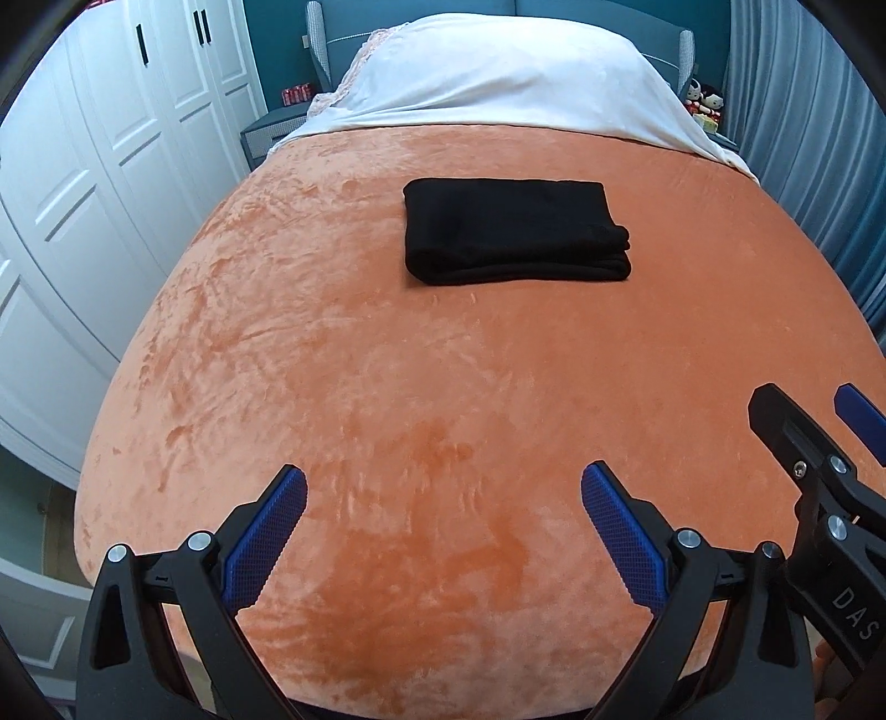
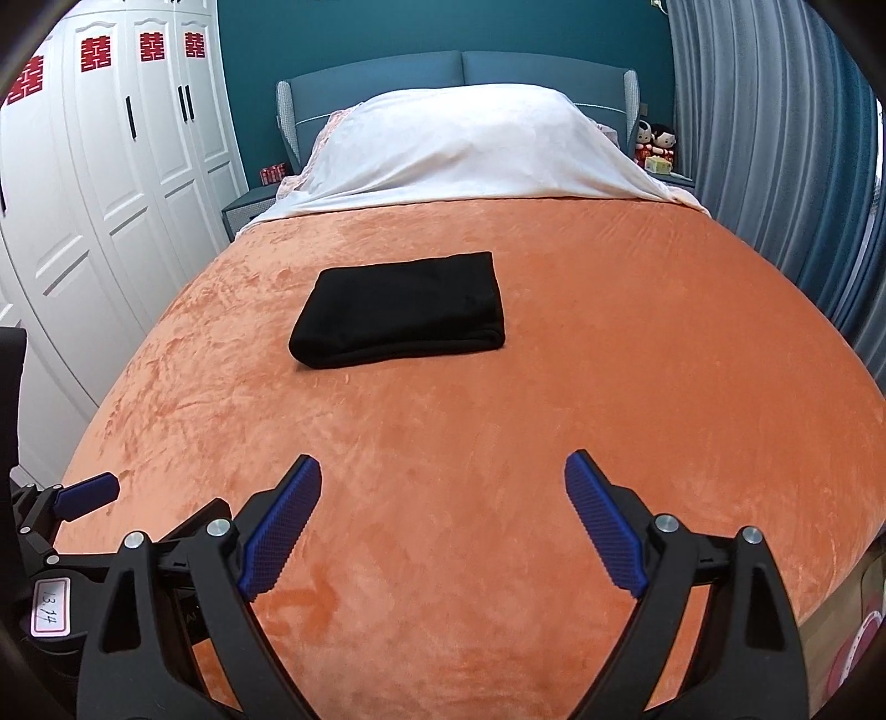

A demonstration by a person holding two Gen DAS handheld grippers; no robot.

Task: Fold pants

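white wardrobe (image 2: pixel 111 166); teal wall (image 2: pixel 332 27); grey curtain (image 2: pixel 775 166)

pants (image 1: pixel 512 230) on blanket (image 1: pixel 387 387) mid-bed | pillow (image 1: pixel 498 72) behind them | wardrobe (image 1: pixel 111 138) left

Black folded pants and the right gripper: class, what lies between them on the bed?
Only bare orange bedspread lies between the black folded pants and the open right gripper; the right wrist view shows this plainly.
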